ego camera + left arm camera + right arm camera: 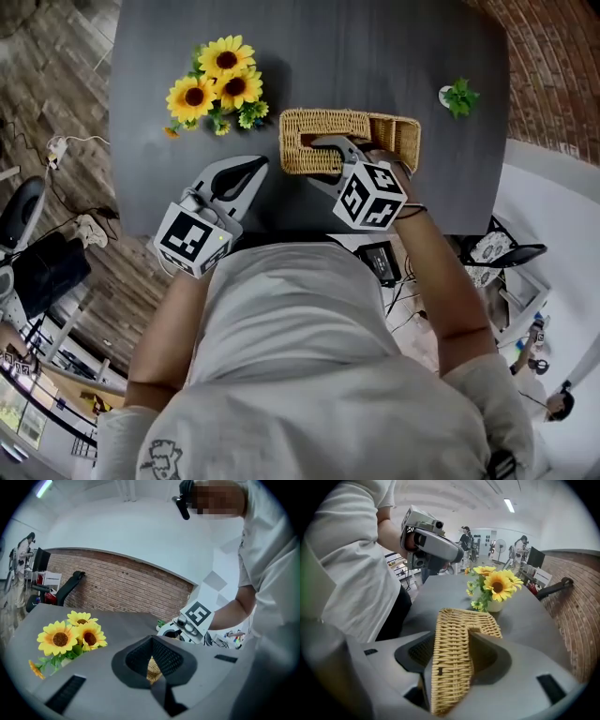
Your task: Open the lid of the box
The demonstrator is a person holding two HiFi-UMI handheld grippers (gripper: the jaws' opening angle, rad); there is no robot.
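A wicker box [398, 136] stands on the dark table [375, 56] near its front edge. Its woven lid [319, 127] sits off to the left of the box's open part. My right gripper [328, 155] is shut on this lid. In the right gripper view the lid [454, 658] stands on edge between the two fingers [490, 651], tilted up. My left gripper [255, 167] hovers just left of the lid with its tips together and nothing in them. Through its jaws a bit of the wicker [152, 670] shows.
A bunch of sunflowers [217, 86] in a small pot stands left of the box. A small green plant [457, 97] sits at the table's right. The table's front edge runs close under both grippers. Chairs and cables lie on the floor around.
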